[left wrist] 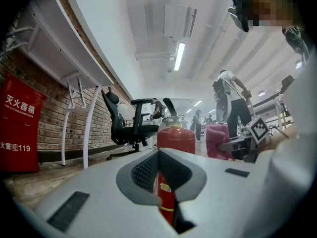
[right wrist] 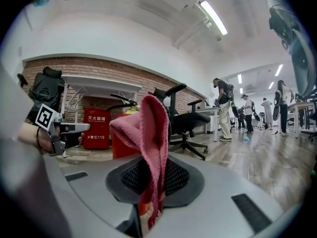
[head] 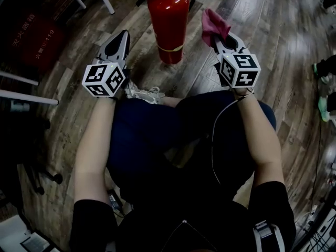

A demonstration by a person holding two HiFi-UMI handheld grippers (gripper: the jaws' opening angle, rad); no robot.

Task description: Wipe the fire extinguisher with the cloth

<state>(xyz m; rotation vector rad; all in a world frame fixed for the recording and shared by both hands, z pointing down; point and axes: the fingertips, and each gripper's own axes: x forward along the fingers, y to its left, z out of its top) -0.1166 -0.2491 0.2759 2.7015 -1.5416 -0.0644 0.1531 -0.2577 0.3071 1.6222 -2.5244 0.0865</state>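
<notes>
Wiping had not started yet, I think. The red fire extinguisher (head: 169,22) stood upright on the wood floor (head: 262,20), out in front of me, between my two hands. My right tongs (head: 218,39) were squeezed shut on the pink cloth (head: 212,25). The cloth stuck up out of them in a floppy fold. It was just beside the right side of the fire extinguisher, up near the top, but I could not see it touching. My left tongs (head: 125,33) were on the left side, a little nearer to me. They were closed, or very nearly, and had nothing in them. I could see the red tank through the thin slit between them.

Next, I think I had to move the cloth left until it pressed on the red side, then rub up and down. The left tongs might have to hold the tank still so it would not tip.
</notes>
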